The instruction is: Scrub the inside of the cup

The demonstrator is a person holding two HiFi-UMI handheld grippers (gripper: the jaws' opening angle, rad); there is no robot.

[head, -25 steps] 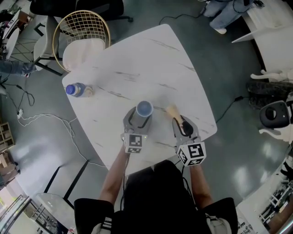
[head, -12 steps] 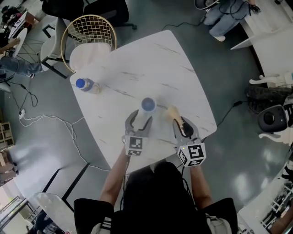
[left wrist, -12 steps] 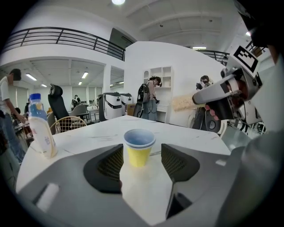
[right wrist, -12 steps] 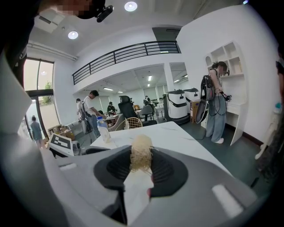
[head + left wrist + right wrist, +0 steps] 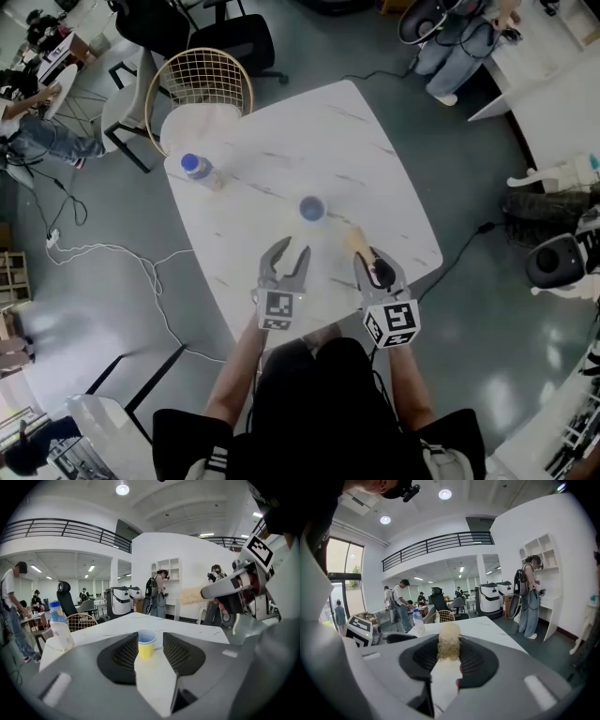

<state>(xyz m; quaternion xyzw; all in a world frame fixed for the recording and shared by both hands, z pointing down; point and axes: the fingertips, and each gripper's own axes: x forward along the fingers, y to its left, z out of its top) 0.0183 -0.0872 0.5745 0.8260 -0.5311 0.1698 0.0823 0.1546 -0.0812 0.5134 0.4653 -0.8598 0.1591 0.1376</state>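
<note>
White marbled counter (image 5: 375, 178), 2 containers on it, both upright.

Item 1: cup (image 5: 311, 209), yellow wall, blue rim and blue interior. It stands near the counter's middle, mouth up. Whether anything lies in it I cannot tell.

Item 2: clear bottle (image 5: 200, 171) with blue cap, near the counter's far-left edge, well apart from the cup. Its body looks pale, but I cannot tell whether that is liquid or label.

Item 3: my left gripper (image 5: 291, 253), raised over the near part of the counter. Its 2 fingers (image 5: 126, 656) have just been closing but stand apart and hold nothing. The cup (image 5: 146, 644) shows through the gap, farther out on the counter and clear of both pads.

Item 4: my right gripper (image 5: 368, 262), fingers clamped on a scrub brush (image 5: 449, 641) whose beige, fibrous head (image 5: 354, 234) juts forward, to the right of the cup and not touching it.

Item 5: wire chair (image 5: 202, 75) beyond the bottle's corner.
</note>
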